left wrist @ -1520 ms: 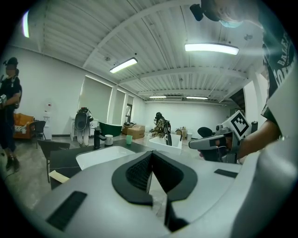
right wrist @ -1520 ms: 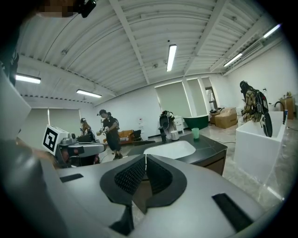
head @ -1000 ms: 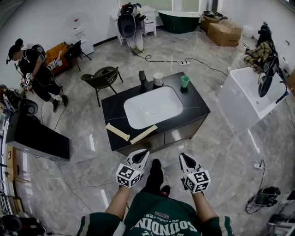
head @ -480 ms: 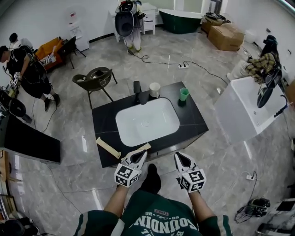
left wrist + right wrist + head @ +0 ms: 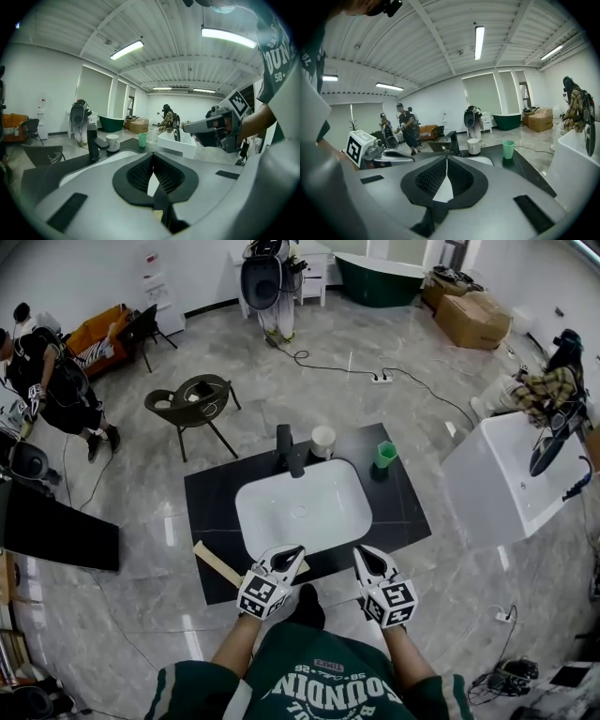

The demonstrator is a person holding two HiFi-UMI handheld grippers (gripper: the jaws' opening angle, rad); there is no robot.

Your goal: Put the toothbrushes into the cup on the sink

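Observation:
A black counter [image 5: 394, 512] holds a white basin [image 5: 300, 507], a black faucet [image 5: 285, 448], a white cup [image 5: 323, 441] and a green cup [image 5: 386, 455]. Two long beige toothbrush packs lie at the counter's front left edge: one [image 5: 217, 563] juts past the edge, the other [image 5: 301, 567] is mostly hidden under my left gripper [image 5: 286, 556]. That gripper is shut and empty over the front edge. My right gripper [image 5: 367, 562] is also shut and empty beside it. In the left gripper view the green cup [image 5: 142, 139] stands far ahead; in the right gripper view it [image 5: 508, 149] is ahead right.
A dark chair [image 5: 194, 399] stands behind the counter to the left. A white fixture [image 5: 506, 479] with clothes on it is at the right. A person [image 5: 47, 381] stands far left near a black panel [image 5: 56, 531]. Cables [image 5: 380, 376] run over the floor.
The counter has come nearer in the head view. Both grippers, earlier short of it, now reach over its front edge, the left one covering one toothbrush pack. Both jaws stay shut.

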